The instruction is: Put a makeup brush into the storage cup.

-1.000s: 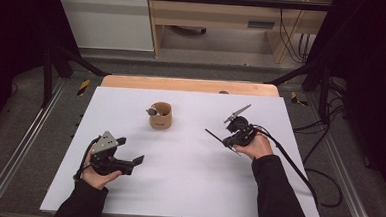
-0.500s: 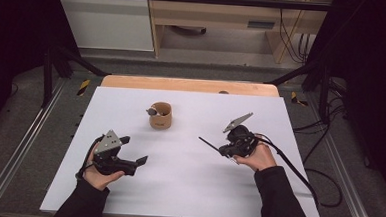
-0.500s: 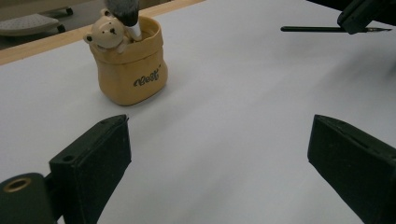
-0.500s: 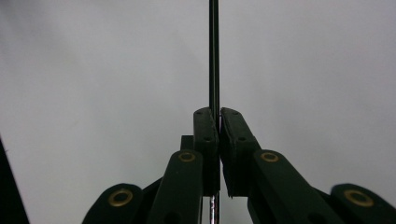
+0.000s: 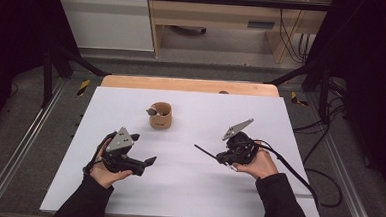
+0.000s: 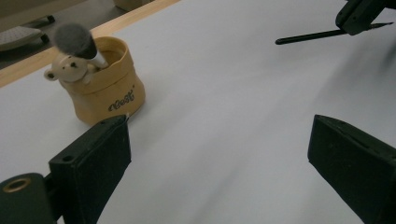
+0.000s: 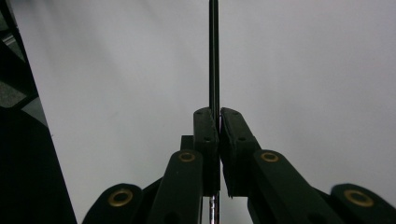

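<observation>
1. Leftmost, the left gripper (image 5: 148, 162) sits in the person's left hand (image 5: 105, 169) above the near left part of the white table (image 5: 186, 198). Its jaws stand wide apart with nothing between them, as the left gripper view shows plainly. A grey three-cornered plate tops it.

2. Next, toward the far side of the table and a little left of centre, stands a small tan holder (image 5: 160, 116), upright. In the left gripper view the holder (image 6: 105, 88) has dark lettering on its front and a little bear figure (image 6: 67, 70) at its rim. A makeup brush (image 6: 77, 42) with a grey, fluffy head leans out of it.

3. Further right, the right gripper (image 5: 219, 157) is held in the person's right hand (image 5: 258, 164) over the near right part of the table, well apart from the holder. Its jaws are pressed together on a thin black stick (image 5: 204, 151), which juts out toward the left gripper, clear of the table. In the right gripper view the stick (image 7: 214, 51) runs straight up from between the clamped jaws. Whether it is a pencil or a slim brush handle I cannot tell.

4. Rightmost, a black cable (image 5: 297, 174) trails from the right gripper across the table edge.
</observation>
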{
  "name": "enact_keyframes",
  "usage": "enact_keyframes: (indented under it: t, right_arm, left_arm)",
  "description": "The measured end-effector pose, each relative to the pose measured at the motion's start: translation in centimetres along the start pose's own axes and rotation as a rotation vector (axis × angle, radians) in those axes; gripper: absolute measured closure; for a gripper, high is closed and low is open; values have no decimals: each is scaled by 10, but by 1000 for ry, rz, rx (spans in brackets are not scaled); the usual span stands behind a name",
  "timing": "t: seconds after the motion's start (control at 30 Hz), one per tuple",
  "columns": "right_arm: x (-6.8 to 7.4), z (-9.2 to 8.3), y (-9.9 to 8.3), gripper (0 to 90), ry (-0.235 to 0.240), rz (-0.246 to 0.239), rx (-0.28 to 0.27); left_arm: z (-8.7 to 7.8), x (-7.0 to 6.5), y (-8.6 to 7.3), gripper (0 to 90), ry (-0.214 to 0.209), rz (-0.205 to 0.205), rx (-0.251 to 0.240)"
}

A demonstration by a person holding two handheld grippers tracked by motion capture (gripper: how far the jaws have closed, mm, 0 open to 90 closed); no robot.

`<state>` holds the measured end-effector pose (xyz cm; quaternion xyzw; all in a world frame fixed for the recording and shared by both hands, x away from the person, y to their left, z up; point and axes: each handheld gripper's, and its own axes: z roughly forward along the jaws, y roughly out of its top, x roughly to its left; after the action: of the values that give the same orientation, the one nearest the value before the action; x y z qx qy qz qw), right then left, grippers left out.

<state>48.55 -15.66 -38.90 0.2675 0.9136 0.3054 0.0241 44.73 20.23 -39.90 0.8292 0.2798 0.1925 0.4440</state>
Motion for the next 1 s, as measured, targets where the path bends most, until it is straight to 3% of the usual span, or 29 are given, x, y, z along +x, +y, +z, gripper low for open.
enact_keyframes:
  t: [0.43, 0.6, 1.0]
  right_arm:
    - [7, 2, -1, 860, 37, -19, -14]
    - [10, 1, -2, 860, 49, -24, -13]
    - [16, 5, 1, 860, 68, -53, -2]
  left_arm:
    - [13, -21, 26, 54, -36, 118, 46]
    - [20, -30, 32, 53, -44, 188, 90]
    - [30, -46, 45, 53, -73, 244, 94]
